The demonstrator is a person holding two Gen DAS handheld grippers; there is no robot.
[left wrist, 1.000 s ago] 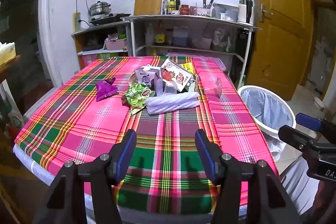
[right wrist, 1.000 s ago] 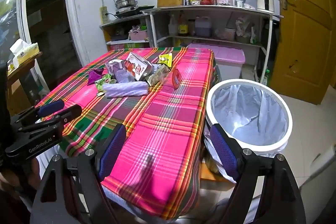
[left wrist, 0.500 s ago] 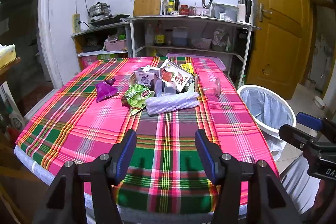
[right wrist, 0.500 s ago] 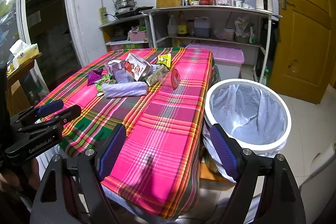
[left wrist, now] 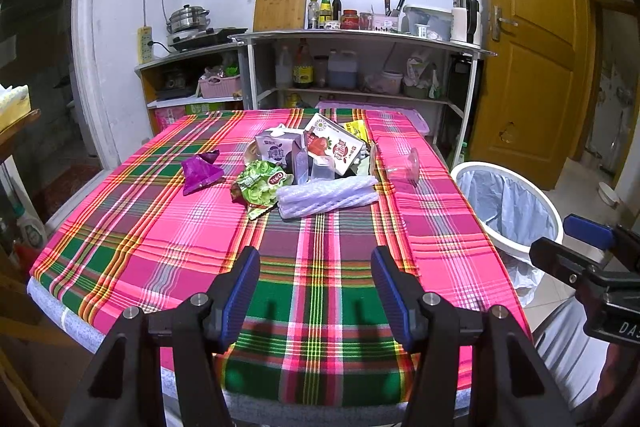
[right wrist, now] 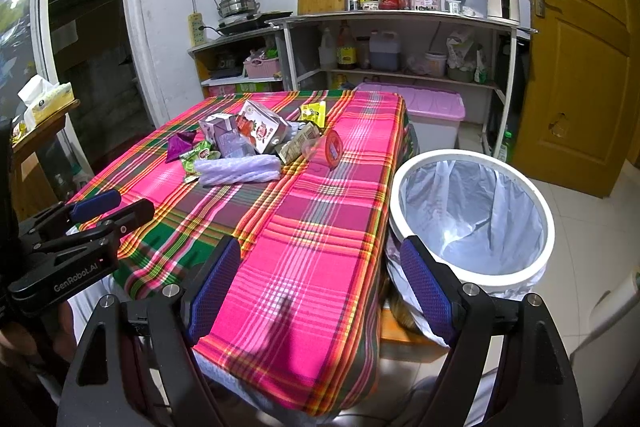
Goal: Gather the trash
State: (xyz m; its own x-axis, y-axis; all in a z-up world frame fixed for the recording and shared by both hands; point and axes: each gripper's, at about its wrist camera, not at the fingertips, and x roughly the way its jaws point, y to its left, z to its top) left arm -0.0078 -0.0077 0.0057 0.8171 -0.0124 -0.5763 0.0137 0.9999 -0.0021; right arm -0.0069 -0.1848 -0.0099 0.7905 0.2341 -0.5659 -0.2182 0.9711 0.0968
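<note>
While we hold both grippers low over the near edge of the table, nothing sits between either pair of jaws. Our left gripper stands wide open above the plaid cloth, its blue pads apart and empty. Our right gripper is likewise spread wide, one finger over the cloth's corner and the other in front of the bin, gripping nothing.

The trash lies in a loose heap near the middle of the table, well apart from both grippers. Nearest to us is a pale foam net, lying crosswise. Just left of it, touching, is a green wrapper, and farther left, on its own, a purple wrapper. Behind the net stand a small purple carton and a red-and-white carton leaning against each other, with a clear plastic piece in front of them. To the right of the heap a clear cup lies on its side, and a yellow packet lies toward the far edge.

The bin stands on the floor just beside the table's right side, white-rimmed and lined with a pale bag; we see no trash in it. Behind the table, shelves carry bottles, a cutting board and a pot.
</note>
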